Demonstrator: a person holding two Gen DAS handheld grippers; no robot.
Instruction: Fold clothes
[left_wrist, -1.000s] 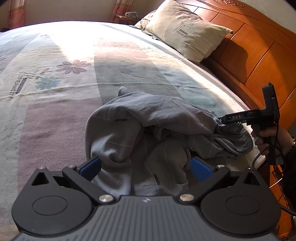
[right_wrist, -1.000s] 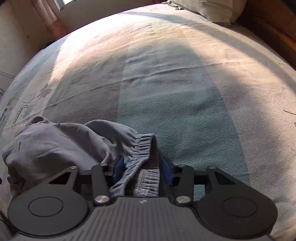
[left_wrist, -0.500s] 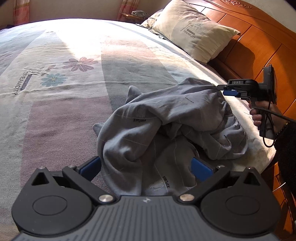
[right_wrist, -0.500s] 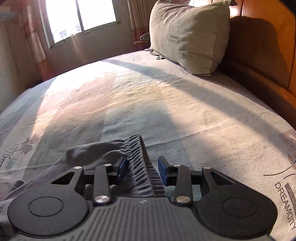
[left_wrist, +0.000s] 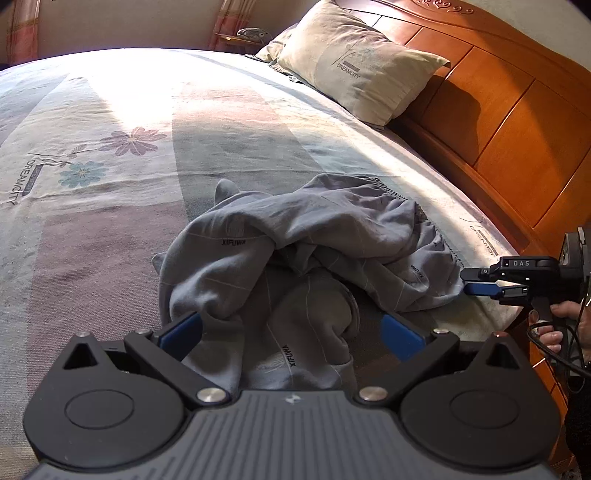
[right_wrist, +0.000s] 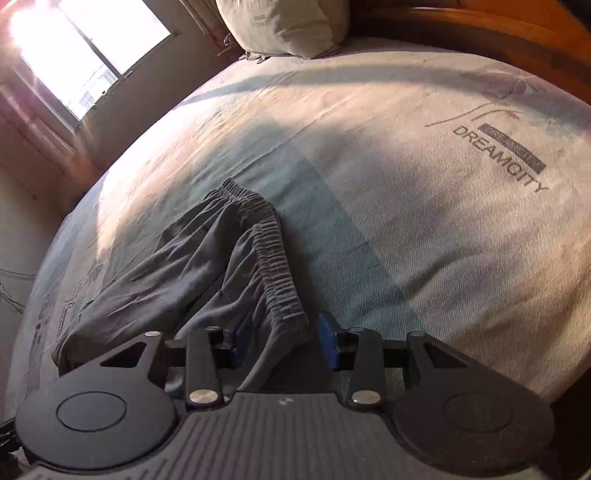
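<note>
Grey shorts (left_wrist: 314, 251) lie crumpled near the bed (left_wrist: 110, 206) edge beside the headboard (left_wrist: 517, 122); open sheet beyond. Left claw (left_wrist: 291, 328) spread; right claw (right_wrist: 280, 339) spread around the waistband. Pillow (left_wrist: 354, 62) well apart.

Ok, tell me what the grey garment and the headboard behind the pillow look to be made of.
The crumpled grey garment looks like soft, matte woven or knit fabric, possibly cotton: it creases freely and has a gathered elastic waistband. The orange-brown panelled headboard looks like varnished wood, given its grain-like tone and glossy sheen.
</note>
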